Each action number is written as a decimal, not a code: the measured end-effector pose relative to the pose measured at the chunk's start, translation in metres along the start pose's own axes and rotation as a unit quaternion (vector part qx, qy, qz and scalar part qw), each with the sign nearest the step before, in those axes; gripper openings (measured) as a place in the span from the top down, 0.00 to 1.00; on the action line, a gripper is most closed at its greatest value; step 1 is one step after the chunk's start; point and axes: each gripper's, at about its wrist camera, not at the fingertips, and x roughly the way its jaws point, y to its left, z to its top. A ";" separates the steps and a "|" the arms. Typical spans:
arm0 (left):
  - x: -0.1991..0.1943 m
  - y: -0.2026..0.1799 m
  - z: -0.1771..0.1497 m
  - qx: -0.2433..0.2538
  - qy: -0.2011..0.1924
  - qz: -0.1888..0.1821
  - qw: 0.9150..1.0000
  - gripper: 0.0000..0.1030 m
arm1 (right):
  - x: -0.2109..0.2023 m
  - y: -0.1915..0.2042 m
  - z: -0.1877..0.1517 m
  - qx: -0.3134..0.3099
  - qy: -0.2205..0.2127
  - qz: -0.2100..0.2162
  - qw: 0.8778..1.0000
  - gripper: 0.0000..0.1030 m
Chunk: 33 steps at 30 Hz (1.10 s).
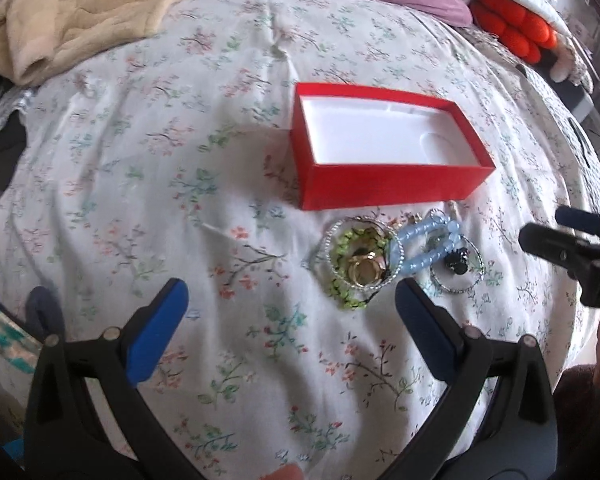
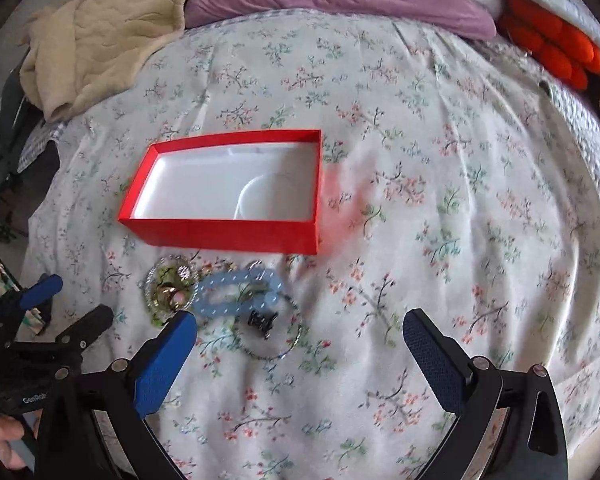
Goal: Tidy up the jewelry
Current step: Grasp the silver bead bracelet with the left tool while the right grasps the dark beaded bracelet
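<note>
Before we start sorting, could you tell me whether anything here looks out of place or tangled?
The jewelry lies in an overlapping heap on the bedsheet beside the empty red box: the blue bead bracelet crosses the green bead bracelet. Nothing looks broken.

Bright diffuse daylight, soft weak shadows. White interior of red box (image 1: 380, 136) nearly blown out. Red cast spills onto floral bedsheet (image 2: 440, 184) right of the box. Strong fisheye bending, dark vignette at corners. Slight motion blur, worse toward the edges.
</note>
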 end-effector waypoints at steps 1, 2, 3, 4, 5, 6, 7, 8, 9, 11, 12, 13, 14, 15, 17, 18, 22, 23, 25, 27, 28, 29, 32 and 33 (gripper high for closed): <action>0.003 0.000 -0.002 -0.004 0.000 -0.013 1.000 0.03 | 0.003 -0.002 -0.001 0.002 0.000 0.004 1.000 0.00; 0.009 0.001 -0.003 -0.005 0.003 -0.018 1.000 0.07 | 0.008 -0.006 -0.004 0.007 0.002 0.013 1.000 0.00; 0.013 0.002 -0.005 -0.010 0.004 -0.030 0.999 0.10 | 0.014 -0.010 -0.007 0.015 0.008 0.023 1.000 0.00; 0.016 0.002 -0.006 -0.013 0.006 -0.040 0.999 0.16 | 0.020 -0.013 -0.009 0.023 0.017 0.031 0.999 0.02; 0.019 0.002 -0.006 -0.014 0.007 -0.053 0.998 0.21 | 0.024 -0.015 -0.009 0.026 0.026 0.036 0.999 0.02; 0.020 0.002 -0.006 -0.014 0.008 -0.061 0.998 0.23 | 0.028 -0.016 -0.009 0.026 0.036 0.043 0.998 0.05; 0.022 0.002 -0.007 -0.012 0.007 -0.061 0.998 0.27 | 0.030 -0.016 -0.009 0.025 0.041 0.052 0.997 0.08; 0.023 0.002 -0.007 -0.009 0.006 -0.058 0.998 0.33 | 0.031 -0.017 -0.007 0.026 0.040 0.056 0.997 0.11; 0.025 0.003 -0.007 -0.008 0.007 -0.058 0.998 0.36 | 0.030 -0.018 -0.007 0.028 0.039 0.059 0.997 0.17; 0.029 0.005 -0.005 -0.012 0.014 -0.069 0.997 0.46 | 0.031 -0.020 -0.004 0.033 0.038 0.067 0.997 0.22; 0.031 0.006 -0.004 -0.017 0.018 -0.075 0.997 0.48 | 0.033 -0.021 -0.004 0.034 0.040 0.069 0.996 0.27; 0.033 0.008 -0.002 -0.021 0.020 -0.078 0.996 0.52 | 0.034 -0.022 -0.003 0.034 0.043 0.072 0.996 0.33; 0.034 0.009 -0.001 -0.022 0.020 -0.079 0.996 0.57 | 0.037 -0.022 -0.001 0.034 0.049 0.076 0.995 0.36; 0.035 0.010 0.001 -0.022 0.018 -0.082 0.996 0.60 | 0.039 -0.022 0.000 0.035 0.052 0.078 0.995 0.40; 0.038 0.011 0.006 -0.022 0.018 -0.087 0.996 0.69 | 0.044 -0.021 0.003 0.036 0.059 0.083 0.994 0.45; 0.039 0.012 0.009 -0.024 0.019 -0.092 0.995 0.70 | 0.045 -0.020 0.005 0.034 0.060 0.084 0.994 0.47; 0.048 0.015 0.016 -0.035 0.025 -0.111 0.993 0.74 | 0.050 -0.020 0.012 0.030 0.062 0.079 0.995 0.52; 0.049 0.015 0.018 -0.034 0.026 -0.113 0.993 0.75 | 0.052 -0.022 0.013 0.033 0.064 0.079 0.994 0.52; 0.052 0.013 0.021 -0.031 0.028 -0.116 0.992 0.75 | 0.055 -0.023 0.013 0.036 0.068 0.080 0.994 0.53; 0.055 0.010 0.023 -0.028 0.032 -0.119 0.992 0.75 | 0.057 -0.024 0.013 0.038 0.071 0.083 0.993 0.53; 0.056 0.009 0.024 -0.026 0.034 -0.119 0.992 0.75 | 0.059 -0.024 0.013 0.040 0.073 0.084 0.993 0.53; 0.059 0.008 0.025 -0.023 0.037 -0.120 0.992 0.75 | 0.060 -0.025 0.013 0.042 0.076 0.086 0.993 0.53; 0.064 0.006 0.029 -0.023 0.043 -0.116 0.992 0.83 | 0.064 -0.031 0.013 0.055 0.084 0.095 0.990 0.52; 0.066 0.005 0.030 -0.023 0.044 -0.115 0.992 0.84 | 0.065 -0.032 0.013 0.059 0.086 0.095 0.990 0.52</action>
